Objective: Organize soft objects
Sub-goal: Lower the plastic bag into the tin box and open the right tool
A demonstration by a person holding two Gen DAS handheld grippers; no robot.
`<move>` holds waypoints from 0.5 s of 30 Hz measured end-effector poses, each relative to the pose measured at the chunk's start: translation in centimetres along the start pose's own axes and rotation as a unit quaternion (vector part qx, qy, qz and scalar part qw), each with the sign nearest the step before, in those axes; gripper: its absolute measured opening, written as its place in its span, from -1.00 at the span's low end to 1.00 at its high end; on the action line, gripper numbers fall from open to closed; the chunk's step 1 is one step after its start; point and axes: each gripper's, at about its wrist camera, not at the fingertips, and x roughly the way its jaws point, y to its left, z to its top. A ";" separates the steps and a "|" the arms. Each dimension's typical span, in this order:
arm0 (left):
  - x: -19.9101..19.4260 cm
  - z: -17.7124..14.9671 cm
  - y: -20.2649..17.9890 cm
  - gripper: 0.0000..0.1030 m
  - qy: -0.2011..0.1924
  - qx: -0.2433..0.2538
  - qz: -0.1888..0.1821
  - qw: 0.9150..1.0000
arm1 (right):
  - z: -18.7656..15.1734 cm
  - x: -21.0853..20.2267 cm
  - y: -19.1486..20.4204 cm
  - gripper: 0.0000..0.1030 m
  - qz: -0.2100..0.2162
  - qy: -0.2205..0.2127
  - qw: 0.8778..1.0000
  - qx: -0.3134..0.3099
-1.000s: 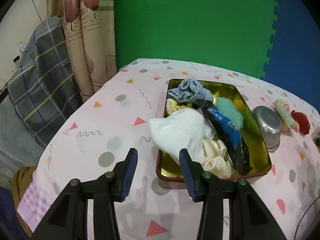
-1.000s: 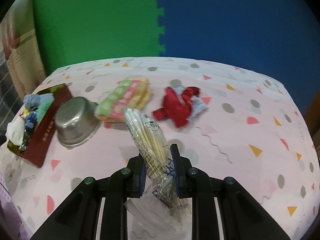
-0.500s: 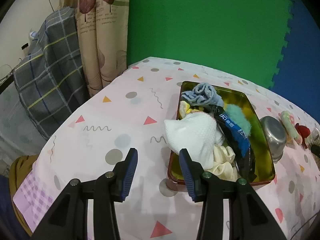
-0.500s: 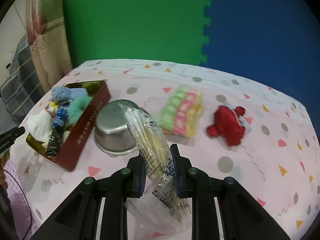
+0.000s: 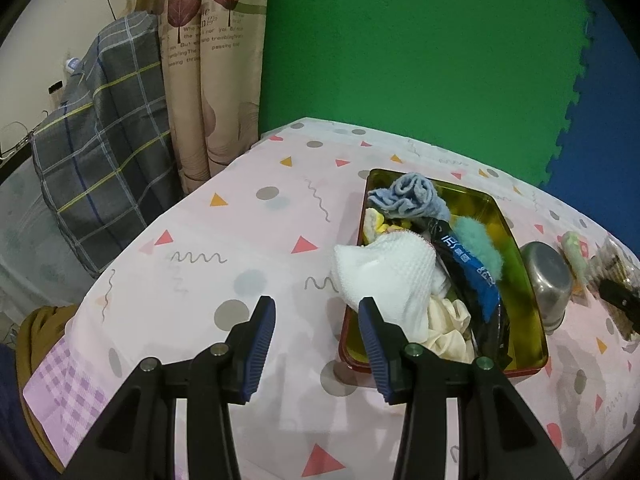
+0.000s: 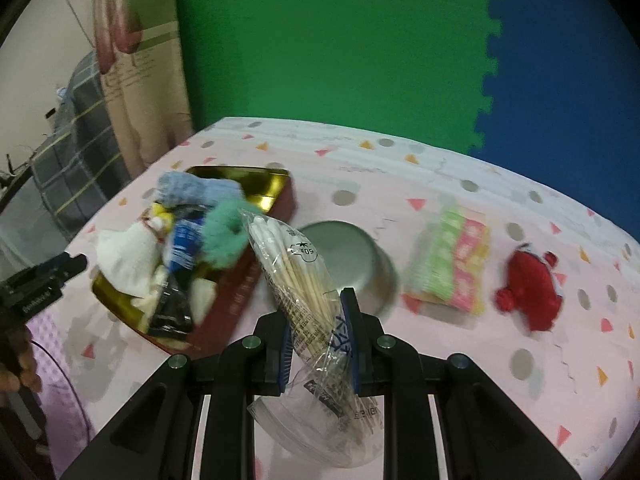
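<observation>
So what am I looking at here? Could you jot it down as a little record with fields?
left gripper: open, holding nothing
right gripper: shut on bag of cotton swabs
tin tray: holds white cloth, blue cloth, teal puff
on table: metal bowl, striped cloth, red plush

In the right wrist view motion blur smears the striped cloth point(image 6: 450, 260), the red toy point(image 6: 530, 286) and the tin point(image 6: 240, 280), whose contents overlap and hide each other. The print on the cotton swab bag point(image 6: 308, 300) is unreadable. In the left wrist view, things at the bench's right edge are too squeezed to identify.
</observation>
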 end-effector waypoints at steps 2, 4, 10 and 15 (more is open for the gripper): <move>-0.1 0.1 0.0 -0.14 -0.002 0.000 0.001 1.000 | 0.3 0.3 0.9 -0.62 0.011 0.001 1.000 -0.004; -0.3 0.1 0.0 -0.14 -0.005 -0.004 -0.002 1.000 | 0.7 0.7 2.1 -0.62 0.024 0.002 1.000 -0.010; -0.6 0.2 0.0 -0.14 -0.014 -0.006 -0.002 1.000 | 1.9 1.9 5.4 -0.62 0.055 0.001 0.998 -0.028; -0.6 0.2 -0.1 -0.14 -0.014 -0.004 0.001 1.000 | 3.0 3.3 7.9 -0.62 0.069 0.001 0.997 -0.045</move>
